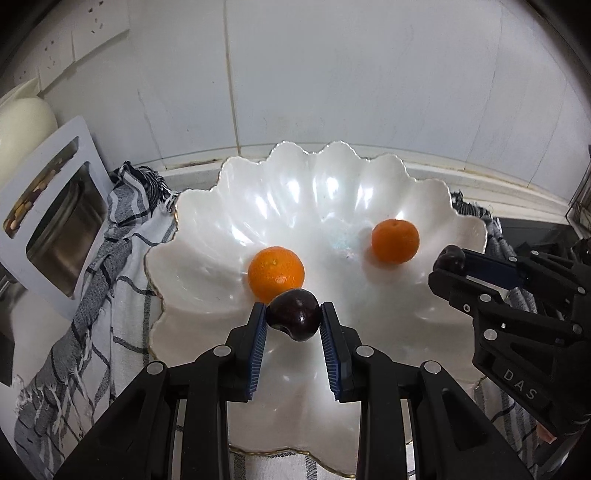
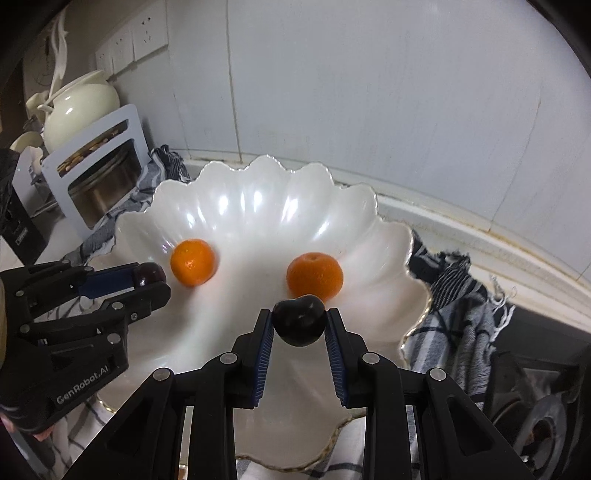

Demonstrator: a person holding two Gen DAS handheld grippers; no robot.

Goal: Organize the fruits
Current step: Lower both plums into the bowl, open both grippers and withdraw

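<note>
Inside scalloped white bowl (image 1: 424, 199), two oranges (image 1: 276, 273)

White tiled wall (image 1: 332, 74) behind counter, sockets (image 2: 147, 35) upper left. Cream ceramic jug (image 2: 79, 107), white windowed box (image 2: 99, 162) at left. Checked cloth (image 1: 96, 295) covers counter.

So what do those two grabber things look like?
Both tongs are matte black plastic with cut-out frames and round silver bolt heads. Each finger carries a ribbed dark blue pad. The left tongs have "GenRobot.AI" in white letters on the side, seen from the right wrist view; the right tongs show "DAS" in the left wrist view. No cables or sleeves show.
</note>
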